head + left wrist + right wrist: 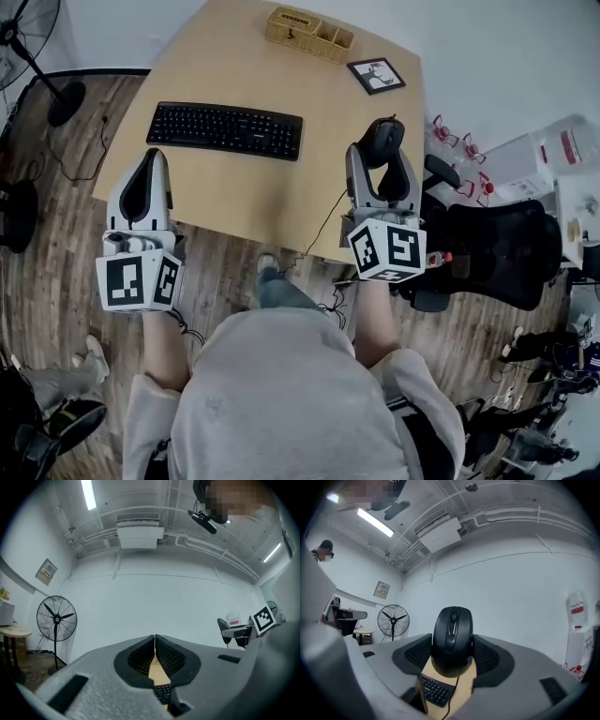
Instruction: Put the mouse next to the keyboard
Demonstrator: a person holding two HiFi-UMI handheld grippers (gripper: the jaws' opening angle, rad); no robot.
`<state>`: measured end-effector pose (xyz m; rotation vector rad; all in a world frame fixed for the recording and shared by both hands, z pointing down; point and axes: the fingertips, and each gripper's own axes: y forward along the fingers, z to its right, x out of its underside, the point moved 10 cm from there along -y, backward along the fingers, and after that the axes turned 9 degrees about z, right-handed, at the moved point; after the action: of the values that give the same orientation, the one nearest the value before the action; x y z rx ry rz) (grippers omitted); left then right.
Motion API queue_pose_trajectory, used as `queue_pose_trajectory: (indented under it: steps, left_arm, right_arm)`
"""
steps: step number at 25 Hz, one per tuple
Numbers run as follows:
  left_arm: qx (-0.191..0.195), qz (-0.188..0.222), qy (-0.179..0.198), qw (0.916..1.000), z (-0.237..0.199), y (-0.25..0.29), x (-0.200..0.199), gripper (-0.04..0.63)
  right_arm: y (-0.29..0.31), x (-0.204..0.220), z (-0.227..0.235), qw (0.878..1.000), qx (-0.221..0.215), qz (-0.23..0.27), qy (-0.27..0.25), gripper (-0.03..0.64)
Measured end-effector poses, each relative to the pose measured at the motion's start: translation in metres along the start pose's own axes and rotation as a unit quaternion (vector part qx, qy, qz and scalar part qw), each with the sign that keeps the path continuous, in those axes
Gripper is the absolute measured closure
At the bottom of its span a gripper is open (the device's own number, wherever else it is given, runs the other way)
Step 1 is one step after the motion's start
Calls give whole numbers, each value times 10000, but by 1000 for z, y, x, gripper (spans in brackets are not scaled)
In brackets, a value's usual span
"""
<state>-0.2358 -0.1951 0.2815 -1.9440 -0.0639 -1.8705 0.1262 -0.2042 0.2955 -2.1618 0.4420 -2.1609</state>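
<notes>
A black wired mouse is clamped between the jaws of my right gripper, held above the table's right front edge. Its cable hangs down off the table edge. The black keyboard lies flat on the wooden table, left of the mouse; a corner of the keyboard shows below the mouse. My left gripper hovers over the table's front left corner, jaws pressed together with nothing between them.
A wicker organiser and a small framed picture sit at the table's far side. A black office chair stands right of the table. A floor fan stands at the left. My legs are under the table's front edge.
</notes>
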Motion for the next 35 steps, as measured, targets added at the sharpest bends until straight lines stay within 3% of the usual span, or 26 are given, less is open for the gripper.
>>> queue_pose_trajectory:
  steps: [8,15,25,35]
  left_arm:
    - [-115,-288,4,9995,4,48,28,584]
    - [-207,-568,16,9982,6,78,48,584]
    - [-407,-942,31,9947,6,98,74,584]
    - [-633,-1193,96,9908,4,97,86,584]
  right_arm:
    - [56,57,36,9968,34,-766,212,365]
    - [87,112,60,9866,105,-1545,518,365]
    - [112,187,76,9614,208,-2531,1064,365]
    - [118,247,75,9287,256,-3459,1315,365]
